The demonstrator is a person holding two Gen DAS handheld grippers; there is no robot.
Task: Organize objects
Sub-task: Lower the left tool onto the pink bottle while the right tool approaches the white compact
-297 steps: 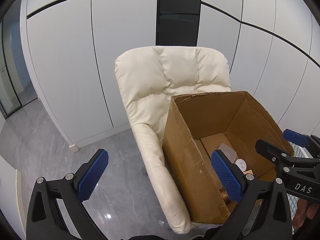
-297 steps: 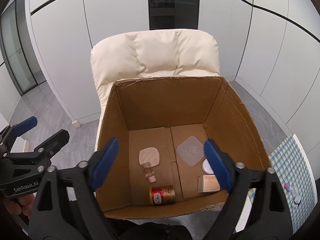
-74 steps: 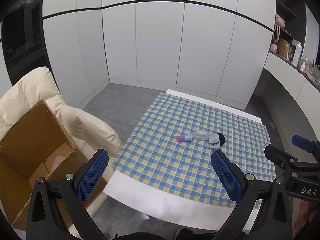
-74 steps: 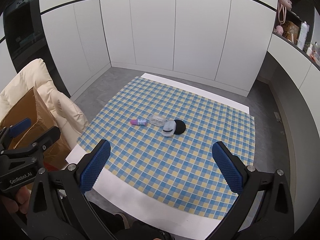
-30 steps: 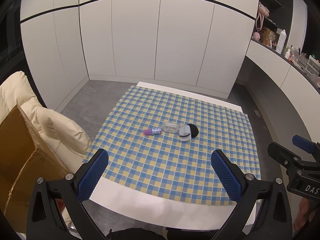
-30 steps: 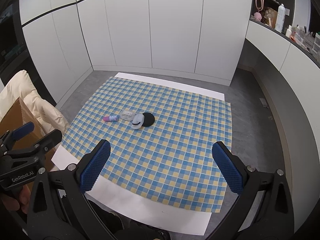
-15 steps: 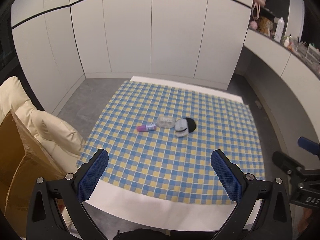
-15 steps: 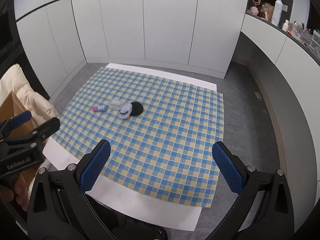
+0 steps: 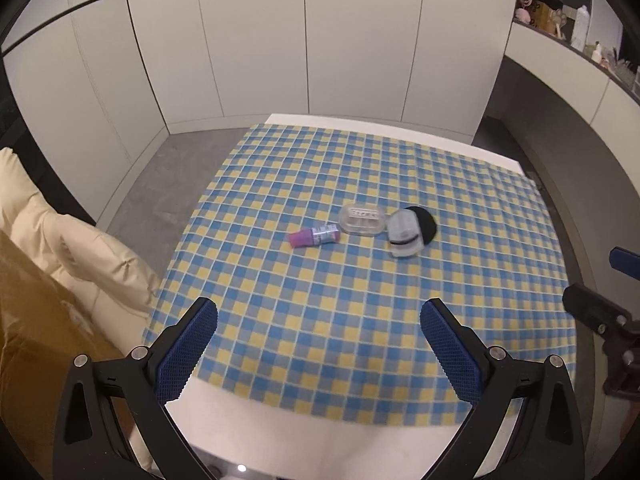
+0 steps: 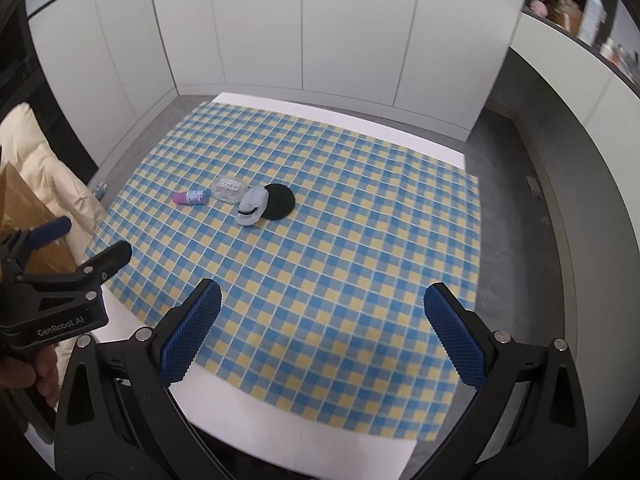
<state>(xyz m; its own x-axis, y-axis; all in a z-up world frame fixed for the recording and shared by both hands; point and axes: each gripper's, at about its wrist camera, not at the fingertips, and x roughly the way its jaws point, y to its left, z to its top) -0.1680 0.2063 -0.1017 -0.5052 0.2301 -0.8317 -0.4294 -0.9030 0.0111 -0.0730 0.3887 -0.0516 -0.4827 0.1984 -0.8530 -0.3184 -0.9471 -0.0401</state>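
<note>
Hovering spread above the checkered cloth's [image 9: 360, 300] bare near edge, both grippers.

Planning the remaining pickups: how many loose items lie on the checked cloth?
4, clustered mid-cloth: pink-capped bottle leftmost, clear case beside it, pale container, black round pad partly behind it. Smaller items could hide underneath.
</note>
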